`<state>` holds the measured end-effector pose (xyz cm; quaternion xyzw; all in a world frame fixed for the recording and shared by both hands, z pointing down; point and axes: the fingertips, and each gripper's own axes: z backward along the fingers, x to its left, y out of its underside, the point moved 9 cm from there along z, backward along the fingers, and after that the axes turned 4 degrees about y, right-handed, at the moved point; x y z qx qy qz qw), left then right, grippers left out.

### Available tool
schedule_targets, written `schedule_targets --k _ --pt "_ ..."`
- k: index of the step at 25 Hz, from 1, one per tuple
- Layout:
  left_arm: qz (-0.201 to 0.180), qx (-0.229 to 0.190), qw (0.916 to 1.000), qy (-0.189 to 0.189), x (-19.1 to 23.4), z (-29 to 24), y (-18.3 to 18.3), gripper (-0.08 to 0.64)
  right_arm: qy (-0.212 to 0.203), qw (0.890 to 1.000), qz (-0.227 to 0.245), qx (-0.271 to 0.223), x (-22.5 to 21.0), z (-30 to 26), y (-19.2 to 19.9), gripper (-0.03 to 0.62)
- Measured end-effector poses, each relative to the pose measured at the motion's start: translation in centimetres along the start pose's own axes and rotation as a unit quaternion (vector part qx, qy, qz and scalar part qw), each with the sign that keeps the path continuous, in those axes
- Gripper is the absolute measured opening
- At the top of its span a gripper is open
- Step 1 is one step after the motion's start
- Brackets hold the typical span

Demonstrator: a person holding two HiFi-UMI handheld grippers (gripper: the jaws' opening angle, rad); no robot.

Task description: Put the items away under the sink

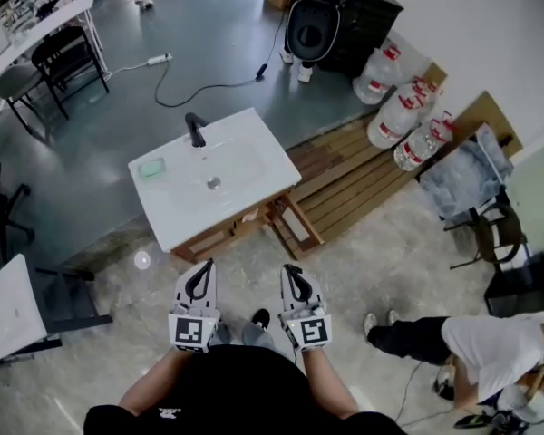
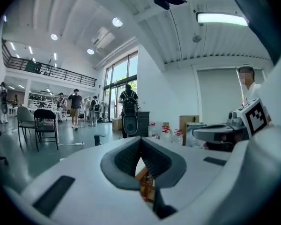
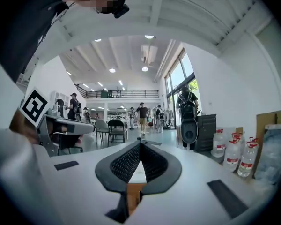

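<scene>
A white sink (image 1: pixel 254 145) with a black faucet (image 1: pixel 196 130) stands on a wooden cabinet (image 1: pixel 240 226) in the middle of the head view. A green sponge-like item (image 1: pixel 152 167) lies on its left rim. A wooden door frame (image 1: pixel 296 226) stands out at the cabinet's right front. My left gripper (image 1: pixel 202 266) (image 2: pixel 140 140) and right gripper (image 1: pixel 291 269) (image 3: pixel 140 145) are held side by side close to my body, short of the cabinet. Both are shut, tips touching, with nothing between them. The space under the sink is hidden from here.
Right of the sink lies a wooden pallet (image 1: pixel 354 175) with several water jugs (image 1: pixel 403 116) behind it. A person (image 1: pixel 462 343) crouches at the lower right. A chair (image 1: pixel 27 306) stands at the left. A cable (image 1: pixel 208 84) runs over the floor behind the sink.
</scene>
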<state>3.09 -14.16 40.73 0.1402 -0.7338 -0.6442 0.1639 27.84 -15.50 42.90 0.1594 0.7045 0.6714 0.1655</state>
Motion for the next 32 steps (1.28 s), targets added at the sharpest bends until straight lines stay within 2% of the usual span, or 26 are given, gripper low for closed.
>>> schedule_targets --k 4,10,20,32 --pt "0.005 -0.027 0.9996 -0.01 -0.1 2.4 -2.5 0.005 0.022 0.999 0.005 -0.037 0.8 2.7 -3.5 0.011" --pt "-0.005 -0.031 0.9994 -0.013 0.0 4.2 -3.1 0.005 0.044 0.998 0.013 -0.051 1.6 4.3 -5.1 0.011" --pt "-0.021 -0.047 0.9986 -0.015 0.6 5.1 -3.7 0.005 0.047 0.996 0.014 -0.074 2.3 5.0 -5.8 0.011" --pt "-0.013 -0.048 0.9987 -0.011 -0.4 5.7 -3.9 0.005 0.052 0.996 0.013 -0.072 2.2 5.7 -5.9 0.011"
